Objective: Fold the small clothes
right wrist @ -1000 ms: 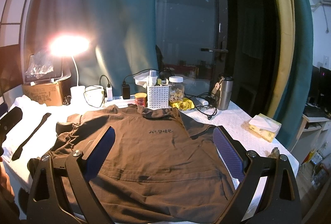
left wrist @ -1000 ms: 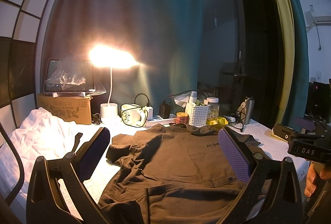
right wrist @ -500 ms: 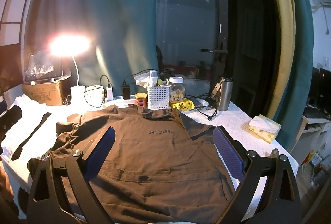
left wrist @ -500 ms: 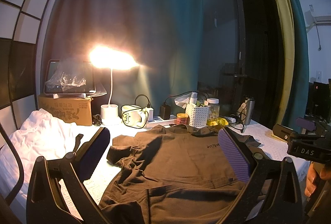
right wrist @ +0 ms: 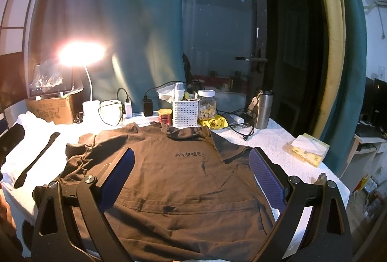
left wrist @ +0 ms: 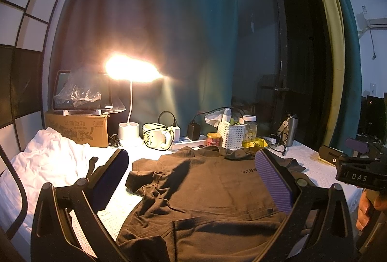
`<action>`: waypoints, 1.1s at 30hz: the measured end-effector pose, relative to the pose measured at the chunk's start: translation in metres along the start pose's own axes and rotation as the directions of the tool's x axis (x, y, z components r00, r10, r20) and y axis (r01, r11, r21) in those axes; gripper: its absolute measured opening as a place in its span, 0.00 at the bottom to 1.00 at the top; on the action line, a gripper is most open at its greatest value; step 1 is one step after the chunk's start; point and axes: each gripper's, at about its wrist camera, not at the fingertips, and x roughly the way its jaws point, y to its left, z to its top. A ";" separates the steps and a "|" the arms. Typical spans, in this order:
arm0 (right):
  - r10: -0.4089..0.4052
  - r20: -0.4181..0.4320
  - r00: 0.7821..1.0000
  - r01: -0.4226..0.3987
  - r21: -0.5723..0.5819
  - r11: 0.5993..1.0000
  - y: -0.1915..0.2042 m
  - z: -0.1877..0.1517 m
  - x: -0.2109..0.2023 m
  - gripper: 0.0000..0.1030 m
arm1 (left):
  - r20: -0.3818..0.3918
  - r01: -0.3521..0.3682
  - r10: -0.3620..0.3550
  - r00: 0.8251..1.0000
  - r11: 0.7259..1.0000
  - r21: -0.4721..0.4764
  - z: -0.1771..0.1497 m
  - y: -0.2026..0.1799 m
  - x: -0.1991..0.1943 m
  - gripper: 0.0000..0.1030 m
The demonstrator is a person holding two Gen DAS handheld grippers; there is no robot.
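A brown T-shirt lies spread front-up on the white-covered table, collar toward the far clutter, with small black print on the chest. Its left sleeve is rumpled and its right sleeve lies flat. My left gripper hovers open above the shirt's left half, nothing between its fingers. My right gripper hovers open over the shirt's lower middle, also holding nothing. In the left wrist view the right gripper's body shows at the right edge, held by a hand.
Along the far edge stand a lit desk lamp, a mug, a power strip, a white basket, a jar and a steel tumbler. A white cloth lies left, a tissue pack right.
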 end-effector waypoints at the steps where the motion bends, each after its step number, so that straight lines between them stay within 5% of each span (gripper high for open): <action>1: 0.000 0.000 1.000 0.000 0.000 1.000 0.000 0.000 0.000 0.95 | 0.001 0.001 -0.001 1.000 1.000 0.000 0.000 0.000 0.000 1.00; 13: -0.001 -0.008 1.000 0.001 -0.003 1.000 0.001 -0.004 0.002 0.95 | -0.007 0.001 -0.001 1.000 1.000 0.000 -0.001 0.002 0.001 1.00; 19: 0.024 -0.050 0.998 -0.024 0.006 1.000 -0.005 -0.009 0.021 0.95 | -0.116 -0.026 0.023 0.993 0.999 -0.030 -0.007 0.002 0.026 1.00; 23: 0.045 -0.123 0.991 -0.038 0.058 0.998 -0.015 -0.012 0.043 0.95 | -0.266 -0.015 -0.004 0.964 0.997 -0.070 -0.015 0.003 0.056 1.00; 33: 0.099 -0.343 0.934 -0.018 0.232 0.973 -0.017 -0.025 0.070 0.95 | -0.473 0.011 -0.079 0.877 0.989 -0.145 -0.026 -0.005 0.096 1.00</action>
